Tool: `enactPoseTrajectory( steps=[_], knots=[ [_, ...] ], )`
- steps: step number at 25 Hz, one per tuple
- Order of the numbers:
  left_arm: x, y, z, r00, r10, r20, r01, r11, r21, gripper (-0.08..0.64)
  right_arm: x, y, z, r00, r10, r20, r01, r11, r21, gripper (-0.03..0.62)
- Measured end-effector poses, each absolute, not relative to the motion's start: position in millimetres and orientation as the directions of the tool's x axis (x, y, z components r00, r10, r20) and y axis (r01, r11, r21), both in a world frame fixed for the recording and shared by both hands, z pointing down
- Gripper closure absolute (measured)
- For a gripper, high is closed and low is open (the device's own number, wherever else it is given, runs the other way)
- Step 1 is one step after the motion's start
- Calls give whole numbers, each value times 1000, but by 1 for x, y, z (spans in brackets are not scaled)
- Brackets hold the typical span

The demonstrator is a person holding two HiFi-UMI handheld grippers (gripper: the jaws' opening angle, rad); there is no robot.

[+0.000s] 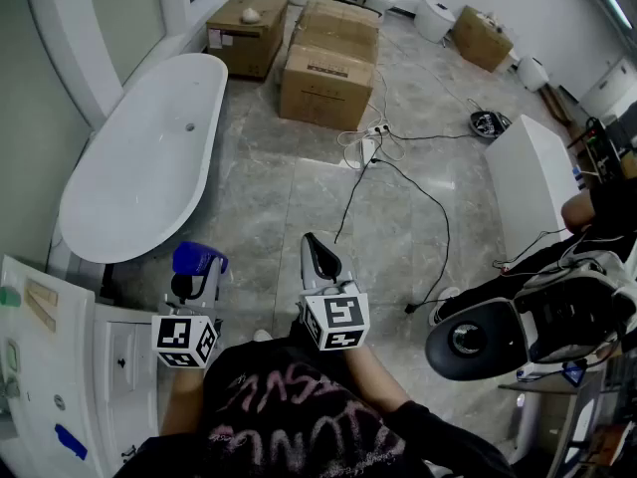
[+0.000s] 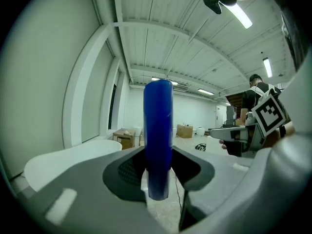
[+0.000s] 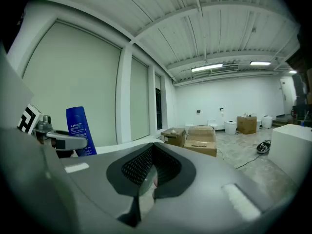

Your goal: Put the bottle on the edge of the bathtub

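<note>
Left gripper view: the left gripper (image 2: pixel 158 182) is clamped on the blue bottle (image 2: pixel 158 130), which stands upright between its jaws.

From where I stand, the person holds that bottle in the air above the grey floor (image 1: pixel 289 197). It is close to the near, rounded end of the white bathtub (image 1: pixel 149 157) but not touching its rim. The right gripper (image 1: pixel 317 252) sits just beside it at the person's right, with its jaws brought together on nothing. Beyond the far end of the tub are cardboard boxes (image 1: pixel 328 63), and a black cable (image 1: pixel 438 217) trails across the tiles.
</note>
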State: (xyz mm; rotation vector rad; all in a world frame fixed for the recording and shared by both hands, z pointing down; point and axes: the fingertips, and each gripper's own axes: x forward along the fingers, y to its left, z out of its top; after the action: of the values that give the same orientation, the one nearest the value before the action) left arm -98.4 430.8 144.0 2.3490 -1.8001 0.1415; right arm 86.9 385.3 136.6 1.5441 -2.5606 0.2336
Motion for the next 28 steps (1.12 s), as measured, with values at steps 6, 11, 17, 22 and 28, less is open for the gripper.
enactPoseTrajectory(
  steps=[6,11,17,22,28],
  knots=[
    [-102,431,143,269,-947,177,-963,-258,81,399,83,388,135,-458,-867,198,-888,458,-48,571],
    [-101,437,146,284,-942,179,-958,-271,92,399,82,394,133,-451,-872,192,-891,452,-42,571],
    [-104,447,145,296,-940,169,-954,-281,109,399,80,404,127,-447,-879,165,-894,445,-46,569],
    [-110,452,145,287,-943,170,-956,-272,109,399,77,405,126,-457,-875,162,-888,458,-31,569],
    [-112,447,143,273,-950,149,-960,-261,98,399,86,399,132,-444,-882,157,-895,445,-26,568]
  ],
)
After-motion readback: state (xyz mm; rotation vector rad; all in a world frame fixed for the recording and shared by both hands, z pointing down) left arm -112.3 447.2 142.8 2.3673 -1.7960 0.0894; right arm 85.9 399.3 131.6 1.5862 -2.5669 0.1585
